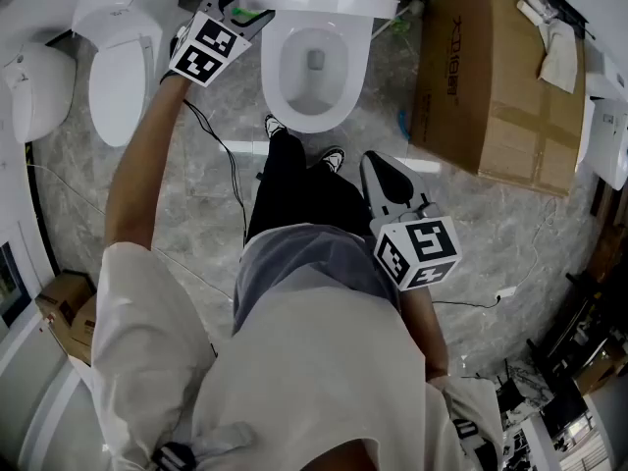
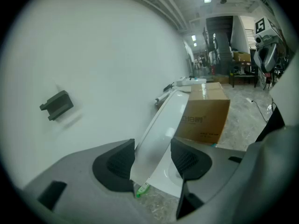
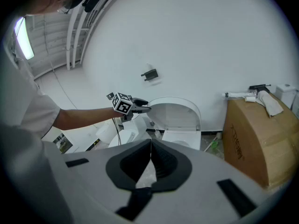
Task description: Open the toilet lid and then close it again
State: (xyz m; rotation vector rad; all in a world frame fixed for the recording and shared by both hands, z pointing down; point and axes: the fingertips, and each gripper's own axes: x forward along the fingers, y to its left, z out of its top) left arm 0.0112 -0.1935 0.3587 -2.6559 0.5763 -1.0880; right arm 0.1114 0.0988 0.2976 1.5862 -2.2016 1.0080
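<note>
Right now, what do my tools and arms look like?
The left tool and right tool have light grey bodies with black ribbed pads, and each carries a white cube with black square markers. A thin black cable hangs by the left arm. You wear a white short-sleeved shirt.

Dark printed characters on the side of the cardboard box, beyond the left gripper and to its right; too blurred to read.
</note>
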